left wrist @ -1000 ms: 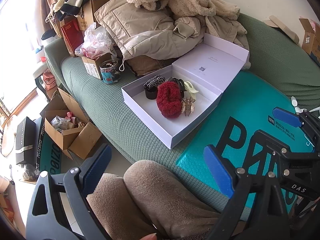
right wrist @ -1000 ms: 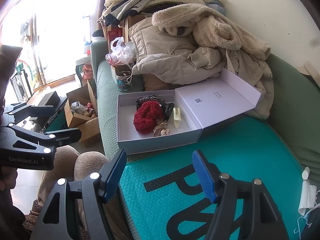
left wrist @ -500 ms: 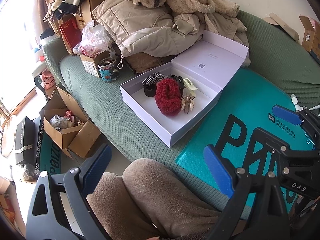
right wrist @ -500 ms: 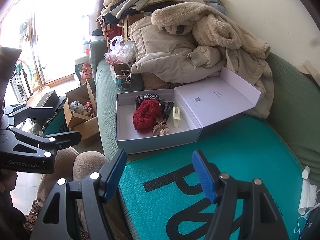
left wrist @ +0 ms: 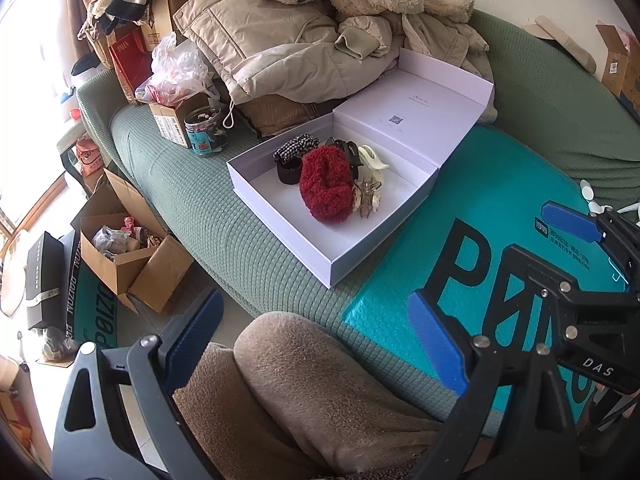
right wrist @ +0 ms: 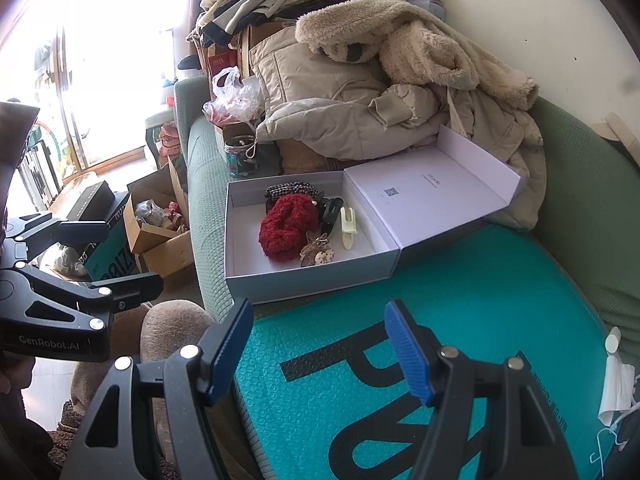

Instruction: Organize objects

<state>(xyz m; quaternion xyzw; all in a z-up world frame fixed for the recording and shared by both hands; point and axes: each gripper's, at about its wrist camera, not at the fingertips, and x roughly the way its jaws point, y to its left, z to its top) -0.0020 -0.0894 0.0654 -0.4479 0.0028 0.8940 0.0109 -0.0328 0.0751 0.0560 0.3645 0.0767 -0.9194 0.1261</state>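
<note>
1 white box | 1 red scrunchie | 2 grippers: left gripper, right gripper both released, empty

Cluttered home living room: green sofa, piled coats, cardboard boxes.

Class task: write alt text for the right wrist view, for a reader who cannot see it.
An open white box sits on a green sofa, holding a fluffy red scrunchie, a cream hair clip and other hair accessories. In the foreground the right hand-held gripper is open and empty above a teal mailer bag. Coats are piled behind the box.
</note>
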